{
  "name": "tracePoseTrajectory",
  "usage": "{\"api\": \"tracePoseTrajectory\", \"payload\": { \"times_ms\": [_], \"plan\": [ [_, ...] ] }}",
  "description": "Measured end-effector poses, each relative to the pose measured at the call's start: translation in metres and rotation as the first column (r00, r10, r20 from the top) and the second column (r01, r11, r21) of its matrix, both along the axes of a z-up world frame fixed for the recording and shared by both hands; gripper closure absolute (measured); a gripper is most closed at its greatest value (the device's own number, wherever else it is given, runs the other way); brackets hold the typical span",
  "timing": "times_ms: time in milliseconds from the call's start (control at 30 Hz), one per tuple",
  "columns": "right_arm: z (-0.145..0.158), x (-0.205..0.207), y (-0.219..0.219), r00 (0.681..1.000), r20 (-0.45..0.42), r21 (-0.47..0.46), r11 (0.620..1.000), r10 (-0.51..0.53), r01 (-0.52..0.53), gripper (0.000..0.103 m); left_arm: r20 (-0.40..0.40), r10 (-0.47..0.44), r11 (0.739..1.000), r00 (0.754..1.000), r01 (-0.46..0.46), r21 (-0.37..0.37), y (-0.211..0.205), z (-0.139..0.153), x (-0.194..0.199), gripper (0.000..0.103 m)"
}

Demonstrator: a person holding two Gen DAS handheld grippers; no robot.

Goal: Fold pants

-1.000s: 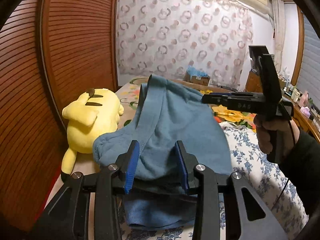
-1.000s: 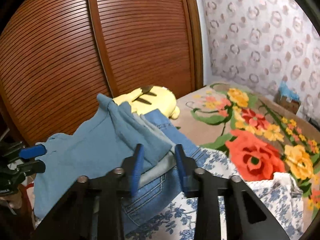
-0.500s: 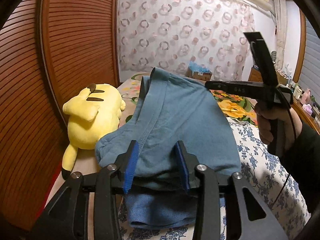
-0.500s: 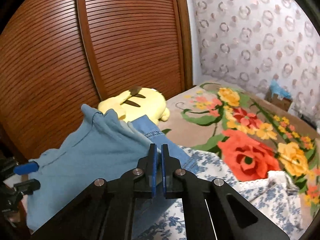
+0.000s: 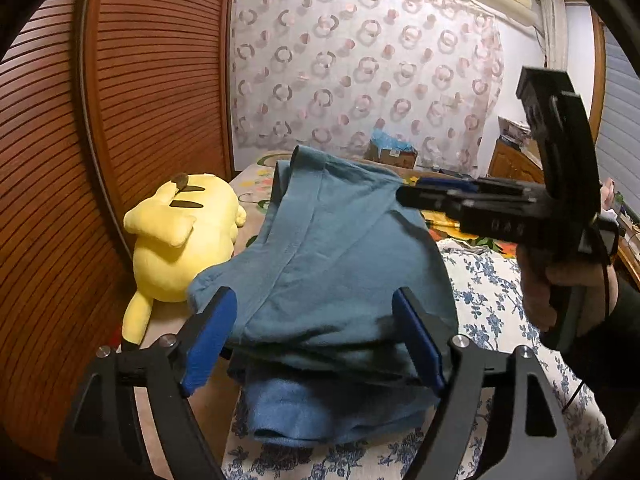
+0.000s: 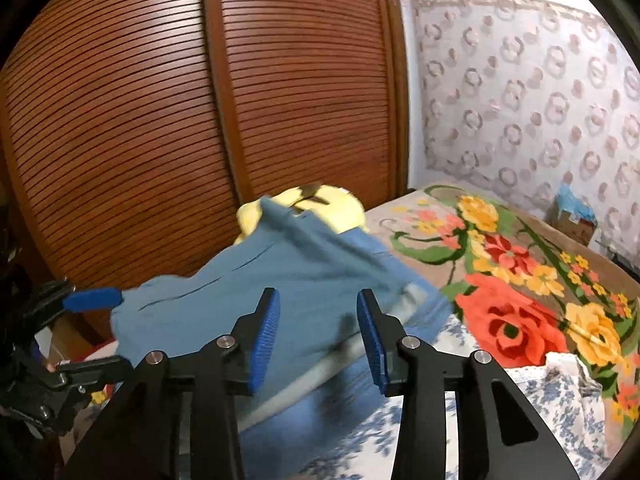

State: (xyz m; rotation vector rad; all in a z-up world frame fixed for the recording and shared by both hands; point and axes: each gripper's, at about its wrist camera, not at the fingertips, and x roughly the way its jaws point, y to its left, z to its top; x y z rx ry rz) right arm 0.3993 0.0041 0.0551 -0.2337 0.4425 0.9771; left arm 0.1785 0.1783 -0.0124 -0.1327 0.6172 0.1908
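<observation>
The blue pants lie in a folded heap on the bed, with a darker blue layer under them at the front. My left gripper straddles the near edge of the heap. Its jaws are opening, and the cloth sits between the blue pads without being pressed. In the right wrist view my right gripper is also opening, with its pads free of the cloth. The pants beyond it are blurred with motion. A hand holds the right gripper over the far right corner of the heap. The left gripper's fingers show at that view's left edge.
A yellow plush toy lies against the slatted wooden wardrobe doors, left of the pants. A bright floral blanket covers the far bed and a blue-flowered sheet the near part. A cardboard box stands by the patterned curtain.
Both grippers' jaws have spread apart. The right one was shut on the pants' edge half a second ago and has let go. The cloth has dropped lower onto the heap.
</observation>
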Motion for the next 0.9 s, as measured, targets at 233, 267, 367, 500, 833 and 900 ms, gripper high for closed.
{"api": "tracePoseTrajectory", "payload": {
  "times_ms": [233, 267, 367, 500, 833, 900],
  "plan": [
    [-0.025, 0.007, -0.004, 0.999, -0.045, -0.051, 0.998, -0.029, 0.027, 0.058, -0.005, 0.015, 1.0, 1.0, -0.015, 0.003, 0.001, 0.004, -0.015, 0.021],
    [-0.025, 0.007, -0.006, 0.998, -0.047, -0.044, 0.998, -0.036, 0.034, 0.058, -0.006, 0.016, 1.0, 1.0, -0.016, 0.004, 0.001, 0.003, -0.016, 0.021],
    [-0.02, -0.001, -0.016, 0.998, -0.034, -0.025, 0.998, -0.06, 0.059, 0.057, -0.009, 0.015, 1.0, 1.0, -0.015, 0.014, -0.001, 0.003, -0.022, 0.021],
    [-0.015, -0.022, -0.025, 0.997, -0.024, -0.027, 0.997, -0.077, 0.077, 0.053, -0.005, 0.011, 1.0, 1.0, -0.01, 0.014, -0.004, 0.005, -0.029, 0.021],
    [-0.006, -0.086, -0.047, 0.992, -0.017, 0.018, 0.992, -0.128, 0.128, 0.029, 0.016, -0.022, 1.0, 1.0, 0.022, 0.0, -0.013, 0.011, -0.053, 0.018],
    [-0.006, -0.098, -0.054, 0.99, -0.009, 0.023, 0.99, -0.141, 0.141, 0.027, 0.022, -0.019, 1.0, 1.0, 0.019, 0.004, -0.015, 0.013, -0.057, 0.004]
  ]
}}
